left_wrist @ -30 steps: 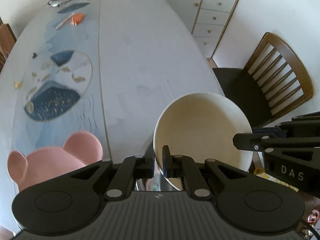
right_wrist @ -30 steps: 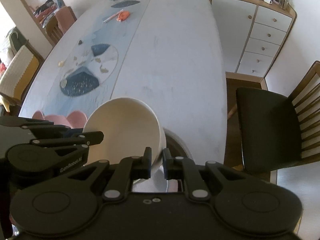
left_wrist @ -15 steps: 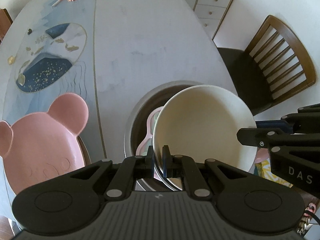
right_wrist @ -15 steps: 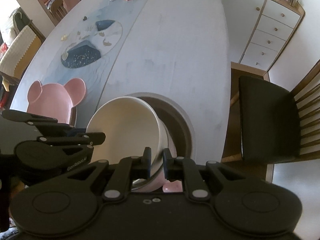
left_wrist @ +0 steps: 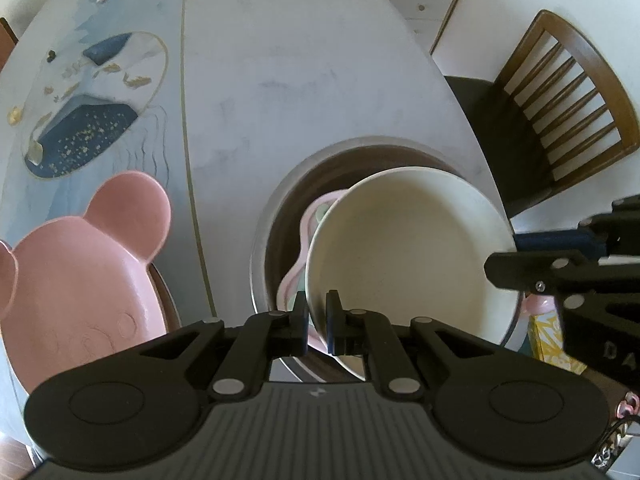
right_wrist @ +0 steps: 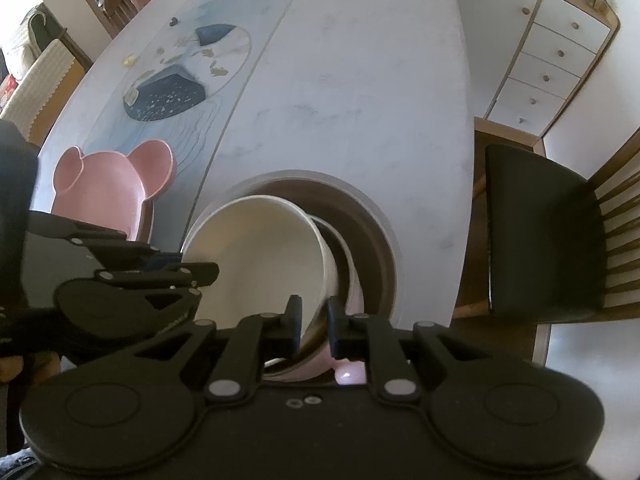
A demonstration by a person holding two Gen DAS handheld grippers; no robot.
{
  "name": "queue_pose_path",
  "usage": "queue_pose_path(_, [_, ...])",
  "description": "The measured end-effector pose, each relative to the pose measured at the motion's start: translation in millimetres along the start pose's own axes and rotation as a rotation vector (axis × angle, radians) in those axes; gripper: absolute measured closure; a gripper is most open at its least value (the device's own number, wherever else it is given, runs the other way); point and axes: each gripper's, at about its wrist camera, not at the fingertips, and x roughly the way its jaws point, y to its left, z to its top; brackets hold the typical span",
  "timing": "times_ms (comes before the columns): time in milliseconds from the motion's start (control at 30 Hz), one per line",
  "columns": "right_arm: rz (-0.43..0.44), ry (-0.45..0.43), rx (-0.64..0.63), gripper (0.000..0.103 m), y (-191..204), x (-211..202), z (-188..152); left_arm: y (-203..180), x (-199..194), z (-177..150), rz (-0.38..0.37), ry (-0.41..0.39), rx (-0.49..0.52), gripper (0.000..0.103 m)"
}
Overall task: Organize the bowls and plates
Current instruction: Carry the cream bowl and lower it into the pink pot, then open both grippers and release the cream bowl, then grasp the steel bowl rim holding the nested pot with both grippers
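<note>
Smooth round cream bowl [left_wrist: 408, 248], bear-shaped pink plate [left_wrist: 84, 272]

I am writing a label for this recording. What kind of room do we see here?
Most likely a home dining room: a long dining table with a printed runner, a wooden chair beside it, a white drawer cabinet against the wall, and tableware such as a cream bowl.

A: What is the cream bowl [left_wrist: 408, 248] made of?
B: It looks like matt ceramic or plastic; I cannot tell which. The pink bear-shaped plate [left_wrist: 80, 264] on the left has the same dull, smooth finish.
A: And the table [right_wrist: 360, 92]?
B: A smooth, pale, faintly mottled cover. The chair [left_wrist: 560, 92] on the right is varnished wood with a dark seat pad. Both grippers look like matt black plastic.
</note>
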Motion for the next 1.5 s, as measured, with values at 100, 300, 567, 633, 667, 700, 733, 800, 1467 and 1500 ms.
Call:
queue_pose_path(100, [0.012,0.000,-0.001,0.083,0,-1,1,0,1,-1,0.000,-0.008,0.011,0.095])
queue_pose_path(300, [0.028,-0.013,-0.016,0.081,-1,-7,2,2,4,0,-0.008,0.001,0.015,0.095])
queue_pose_path(567, [0.040,-0.034,-0.021,0.074,-5,-13,6,7,2,1,-0.044,-0.020,0.004,0.095])
queue_pose_path(633, [0.043,-0.044,-0.023,0.072,-6,-15,7,9,1,1,-0.048,-0.026,0.004,0.093])
queue_pose_path(667, [0.045,-0.049,-0.023,0.070,-6,-16,8,9,0,0,-0.051,-0.032,0.004,0.091])
queue_pose_path(700, [0.050,-0.055,-0.021,0.069,-7,-17,8,10,-2,-1,-0.053,-0.038,0.005,0.089])
queue_pose_path(733, [0.055,-0.060,-0.020,0.068,-8,-19,9,10,-4,-1,-0.057,-0.047,0.005,0.087])
queue_pose_path(800, [0.061,-0.077,-0.019,0.064,-10,-22,10,11,-8,-3,-0.058,-0.066,0.006,0.076])
queue_pose_path(1467, [0.071,-0.200,-0.023,0.030,-47,-42,10,34,-54,-29,-0.014,-0.214,-0.059,0.037])
queue_pose_path(1500, [0.075,-0.204,-0.022,0.026,-50,-42,9,34,-55,-30,-0.012,-0.215,-0.059,0.036])
